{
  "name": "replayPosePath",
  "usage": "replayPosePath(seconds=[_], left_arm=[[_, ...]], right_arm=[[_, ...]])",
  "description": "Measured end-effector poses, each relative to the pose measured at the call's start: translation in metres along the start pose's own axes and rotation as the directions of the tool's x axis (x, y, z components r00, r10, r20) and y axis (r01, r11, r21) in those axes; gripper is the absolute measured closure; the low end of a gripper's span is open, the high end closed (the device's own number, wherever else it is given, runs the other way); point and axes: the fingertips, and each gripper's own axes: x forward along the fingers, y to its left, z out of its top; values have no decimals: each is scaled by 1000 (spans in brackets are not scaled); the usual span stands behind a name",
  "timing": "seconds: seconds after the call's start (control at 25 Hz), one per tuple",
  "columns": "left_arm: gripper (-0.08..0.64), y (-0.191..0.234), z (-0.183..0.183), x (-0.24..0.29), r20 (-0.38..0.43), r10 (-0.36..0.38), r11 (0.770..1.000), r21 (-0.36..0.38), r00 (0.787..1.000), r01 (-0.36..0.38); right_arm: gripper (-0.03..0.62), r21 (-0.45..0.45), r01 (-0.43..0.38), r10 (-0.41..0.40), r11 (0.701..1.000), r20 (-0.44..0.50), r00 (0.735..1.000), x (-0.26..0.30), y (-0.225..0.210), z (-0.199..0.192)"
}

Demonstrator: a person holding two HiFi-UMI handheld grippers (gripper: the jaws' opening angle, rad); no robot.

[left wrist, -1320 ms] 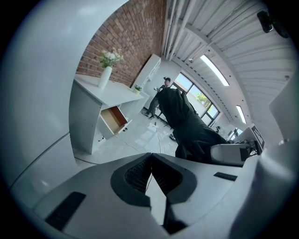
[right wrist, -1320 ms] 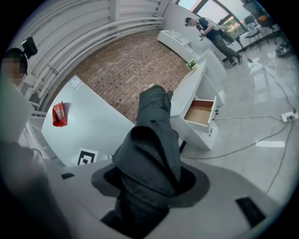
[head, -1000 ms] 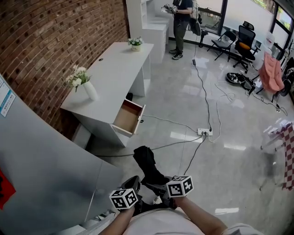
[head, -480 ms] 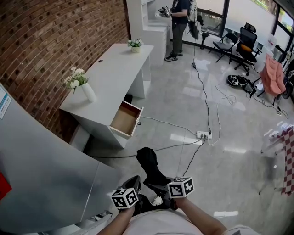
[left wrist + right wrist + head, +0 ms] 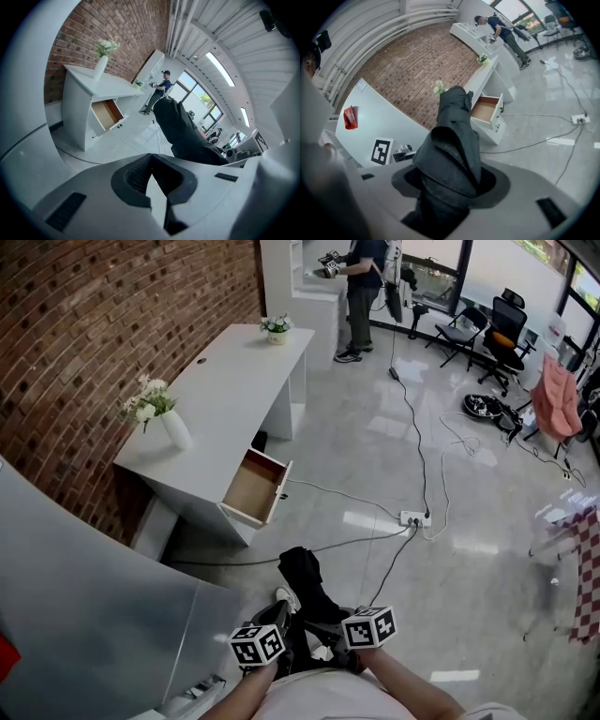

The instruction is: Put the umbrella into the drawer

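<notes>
1. Now, the right tongs (image 5: pixel 449 185) are clamped on the folded black umbrella (image 5: pixel 302 579), low on its bundle. It sticks out ahead of us above the floor (image 5: pixel 469 474), well apart from the drawer (image 5: pixel 253 486).
2. Left tongs (image 5: pixel 151 161) are pressed together w/ nothing between them, just beside the umbrella.
3. We judge it light but floppy: soft fabric, prob. slippery. So we want the hold on the stiff core, not on loose folds.
4. Drawer stands pulled open under the tabletop (image 5: pixel 234 371) and looks empty. Its walls are narrow, so we'd bring the umbrella in lengthwise.
5. Floor between is open, bar a cable (image 5: pixel 337 542) and power strip (image 5: pixel 413 517), i.e. a trip risk.
</notes>
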Motion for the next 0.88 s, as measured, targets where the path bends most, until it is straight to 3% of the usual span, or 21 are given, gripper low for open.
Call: replayPosePath(seconds=[0.28, 0.64, 0.88], left_arm=[[551, 14, 62, 50, 14, -36, 999, 6, 999, 36], [552, 69, 133, 119, -2, -20, 998, -64, 1000, 20], [552, 90, 180, 144, 7, -61, 994, -91, 998, 62]], right_arm=[[344, 30, 39, -39, 999, 7, 999, 22, -28, 60], [344, 9, 100, -99, 995, -70, 993, 80, -51, 142], [344, -14, 148, -149, 989, -102, 984, 108, -54, 186]])
